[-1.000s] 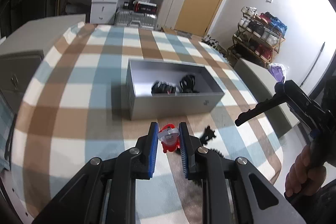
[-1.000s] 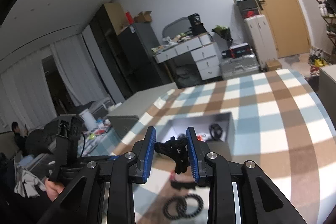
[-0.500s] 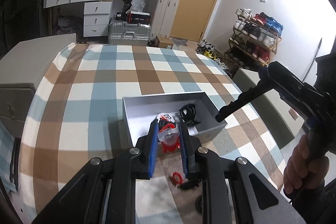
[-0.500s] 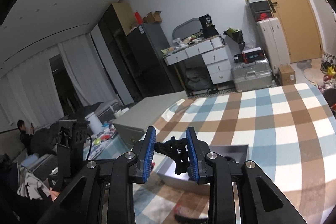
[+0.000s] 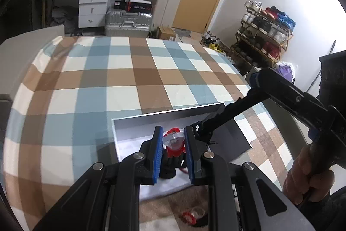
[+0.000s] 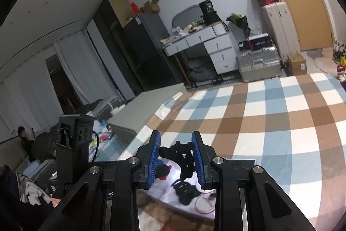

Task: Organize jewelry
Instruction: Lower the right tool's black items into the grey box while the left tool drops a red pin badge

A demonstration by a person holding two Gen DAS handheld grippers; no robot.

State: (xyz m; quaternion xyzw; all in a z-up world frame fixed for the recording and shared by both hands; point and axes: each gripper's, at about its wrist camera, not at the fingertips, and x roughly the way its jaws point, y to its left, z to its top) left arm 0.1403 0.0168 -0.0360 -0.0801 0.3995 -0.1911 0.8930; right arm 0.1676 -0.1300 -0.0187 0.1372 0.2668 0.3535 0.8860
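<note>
My left gripper [image 5: 173,140] is shut on a red and clear hair clip [image 5: 174,142] and holds it over the open grey box [image 5: 168,117] with a white lining. My right gripper [image 6: 176,149] is shut on a black hair claw [image 6: 181,153], also above the box [image 6: 244,162]; in the left wrist view the right gripper's fingers [image 5: 216,120] reach in from the right over the box. Black hair ties [image 6: 183,189] and a thin red ring [image 6: 202,204] lie inside the box.
A red and clear piece [image 5: 191,214] lies on the checked tablecloth [image 5: 121,70] in front of the box. Behind the table stand white drawers [image 5: 90,5], a silver suitcase [image 5: 127,22] and a shoe rack [image 5: 263,36].
Both grippers have moved forward from in front of the box to above it, each still holding its piece. The box now sits directly under the fingers.
</note>
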